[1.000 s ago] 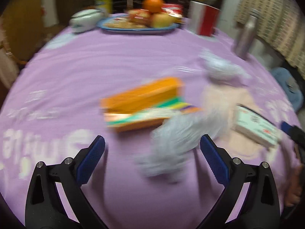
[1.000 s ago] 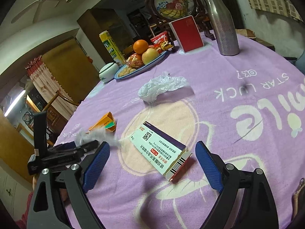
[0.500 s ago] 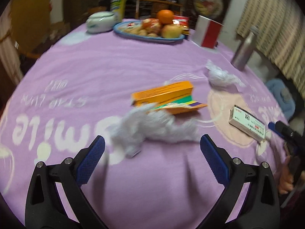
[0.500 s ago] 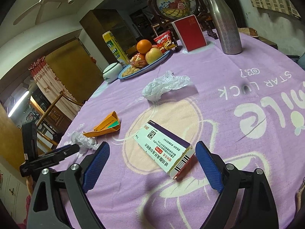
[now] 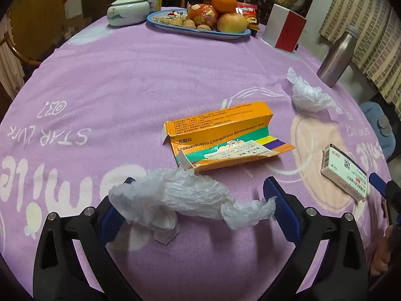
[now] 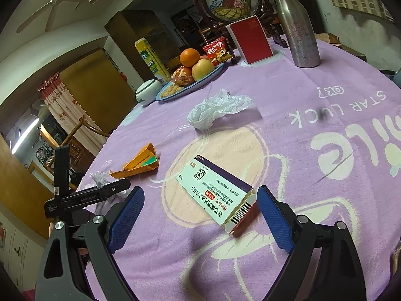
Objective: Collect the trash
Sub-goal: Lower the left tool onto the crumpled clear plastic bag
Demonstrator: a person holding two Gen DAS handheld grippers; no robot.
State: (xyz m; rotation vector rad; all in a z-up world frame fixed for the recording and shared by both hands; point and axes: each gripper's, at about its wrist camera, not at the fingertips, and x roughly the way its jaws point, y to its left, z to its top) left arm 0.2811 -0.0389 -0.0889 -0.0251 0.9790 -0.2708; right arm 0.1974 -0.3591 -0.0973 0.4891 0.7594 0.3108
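Observation:
A crumpled clear plastic bag point(image 5: 190, 198) lies on the purple tablecloth between the wide-open fingers of my left gripper point(image 5: 198, 190), its ends reaching both blue pads. Just beyond it sits a flattened orange carton point(image 5: 225, 135) with a paper slip on top. A second crumpled plastic bag point(image 5: 308, 95) lies farther right. My right gripper point(image 6: 200, 195) stands open around the near end of a white medicine box point(image 6: 215, 190), not touching it. In the right wrist view the orange carton point(image 6: 137, 165) and the left gripper point(image 6: 100, 193) appear at the left.
A blue plate of fruit and snacks point(image 5: 200, 31), a lidded ceramic pot point(image 5: 127, 12), a red-and-white box point(image 5: 284, 31) and a steel bottle point(image 5: 337, 55) stand at the far side. The table's edge curves close on both sides; a wooden chair point(image 6: 75, 135) is beyond.
The left gripper has swung left and steadied, and the crumpled plastic bag now lies between its fingers rather than ahead of them. The right gripper has barely moved.

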